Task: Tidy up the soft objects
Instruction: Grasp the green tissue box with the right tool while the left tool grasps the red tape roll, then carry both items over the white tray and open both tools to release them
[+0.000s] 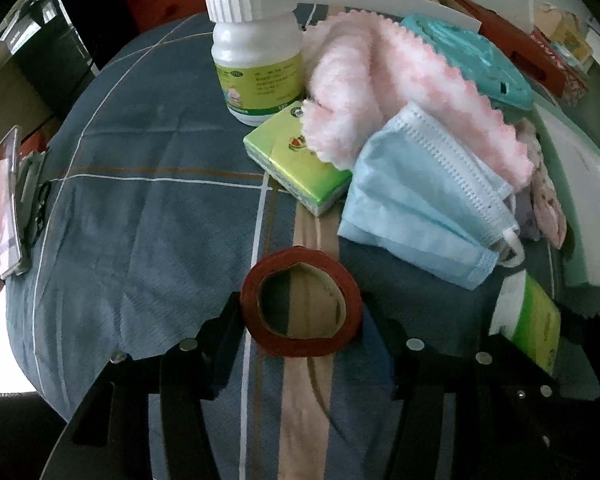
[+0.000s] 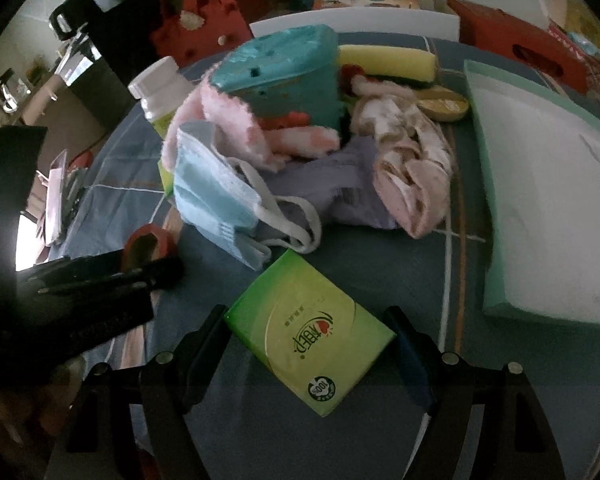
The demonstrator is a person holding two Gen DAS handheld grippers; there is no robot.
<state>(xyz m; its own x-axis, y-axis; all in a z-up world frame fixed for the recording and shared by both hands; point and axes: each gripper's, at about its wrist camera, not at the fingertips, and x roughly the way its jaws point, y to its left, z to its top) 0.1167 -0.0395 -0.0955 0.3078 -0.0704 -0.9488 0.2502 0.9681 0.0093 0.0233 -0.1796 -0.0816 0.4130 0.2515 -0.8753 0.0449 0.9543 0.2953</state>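
My left gripper (image 1: 300, 312) is shut on a red tape roll (image 1: 300, 304) and holds it just above the blue cloth. My right gripper (image 2: 308, 336) is shut on a green tissue pack (image 2: 308, 332). A blue face mask (image 1: 420, 196) (image 2: 216, 196), a fluffy pink cloth (image 1: 400, 84) (image 2: 236, 128), a purple cloth (image 2: 332, 184) and a pale patterned cloth (image 2: 412, 160) lie heaped in the middle. A second green tissue pack (image 1: 296, 160) lies under the pink cloth. In the right wrist view the left gripper (image 2: 156, 270) holds the tape (image 2: 150, 244) at the left.
A white bottle (image 1: 256, 52) (image 2: 160, 92) stands at the heap's left. A teal box (image 1: 468, 60) (image 2: 284, 76), a yellow sponge (image 2: 388, 64) and a white foam pad with a teal edge (image 2: 548, 200) lie behind and right. A phone (image 1: 6, 204) lies far left.
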